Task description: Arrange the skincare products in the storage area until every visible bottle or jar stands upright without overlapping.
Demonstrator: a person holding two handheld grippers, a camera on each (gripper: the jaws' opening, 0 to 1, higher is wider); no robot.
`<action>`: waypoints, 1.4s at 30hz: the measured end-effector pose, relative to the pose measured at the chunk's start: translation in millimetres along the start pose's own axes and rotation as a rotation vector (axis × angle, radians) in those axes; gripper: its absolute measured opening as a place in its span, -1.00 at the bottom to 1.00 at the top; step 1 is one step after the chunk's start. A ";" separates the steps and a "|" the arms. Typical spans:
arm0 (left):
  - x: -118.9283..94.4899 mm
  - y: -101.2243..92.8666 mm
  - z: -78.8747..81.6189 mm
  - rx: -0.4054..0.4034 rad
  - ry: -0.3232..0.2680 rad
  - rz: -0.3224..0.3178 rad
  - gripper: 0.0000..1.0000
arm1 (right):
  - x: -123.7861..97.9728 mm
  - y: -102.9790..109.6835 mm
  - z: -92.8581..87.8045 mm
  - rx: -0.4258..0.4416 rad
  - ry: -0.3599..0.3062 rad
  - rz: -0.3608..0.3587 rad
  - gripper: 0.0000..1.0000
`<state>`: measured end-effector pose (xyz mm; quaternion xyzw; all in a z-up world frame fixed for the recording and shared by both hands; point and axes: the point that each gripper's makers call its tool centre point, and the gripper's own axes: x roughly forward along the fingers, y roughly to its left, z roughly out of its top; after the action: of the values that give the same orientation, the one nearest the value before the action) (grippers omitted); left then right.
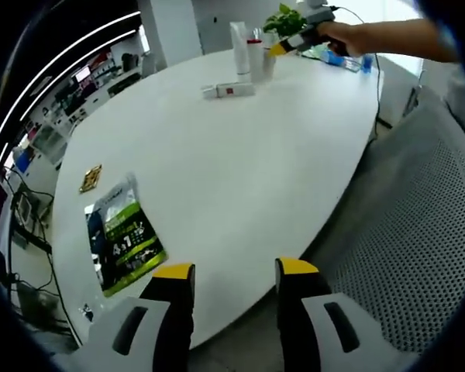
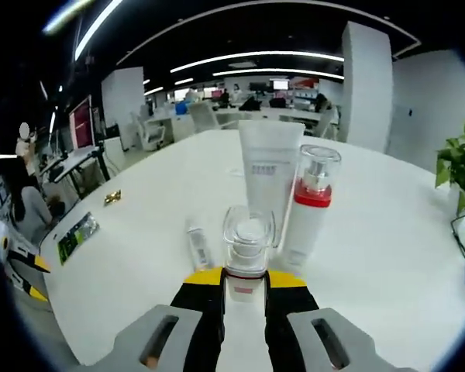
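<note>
1. Three products stand close together at the far end of the white worktop (image 2: 387, 256): a clear-capped bottle (image 2: 248, 260), a white tube (image 2: 269, 174) behind it, and a pump bottle (image 2: 310, 209) with a red collar, just beside it.
2. One small tube (image 2: 198, 246) is seen lying flat on the worktop, near the left of the group; it is not yet upright.
3. The clear-capped bottle is held upright between the fingers of the right gripper (image 2: 246, 280), which are closed on its lower body.
4. The left gripper (image 1: 234, 271) is kept well apart, over the near edge of the worktop, with its fingers open and nothing between them.
5. If the held bottle is released tilted, it could be tipped against the pump bottle, and both could fall.
6. If the fingers are opened wide here, the lying tube or the pump bottle could be pushed.
</note>
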<state>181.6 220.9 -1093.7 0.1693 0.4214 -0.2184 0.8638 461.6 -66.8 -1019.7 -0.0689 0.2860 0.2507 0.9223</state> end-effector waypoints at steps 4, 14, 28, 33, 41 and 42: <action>-0.7 0.5 -0.2 -0.017 0.000 0.001 -0.29 | 6.7 -17.7 -1.4 0.021 0.018 -0.031 -0.77; -1.0 0.8 -2.0 -0.009 0.014 0.003 -0.34 | 23.8 -37.4 -4.8 0.007 0.066 -0.078 -0.77; -1.4 2.6 -5.0 0.005 0.031 0.013 -0.40 | 33.1 -45.5 -6.4 0.037 0.076 -0.142 -0.76; -1.4 2.0 -6.2 0.004 0.037 0.010 -0.40 | 35.5 -43.3 -7.7 0.050 0.074 -0.154 -0.75; -1.2 2.5 -8.0 0.010 0.048 0.013 -0.41 | 37.9 -44.3 -7.0 0.065 0.062 -0.169 -0.75; -1.1 2.6 -7.9 0.010 0.047 0.013 -0.40 | 37.9 -44.4 -7.6 0.066 0.063 -0.170 -0.75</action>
<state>177.2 227.1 -1097.2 0.1815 0.4393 -0.2107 0.8543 507.1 -91.3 -1048.0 -0.0704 0.3161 0.1596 0.9326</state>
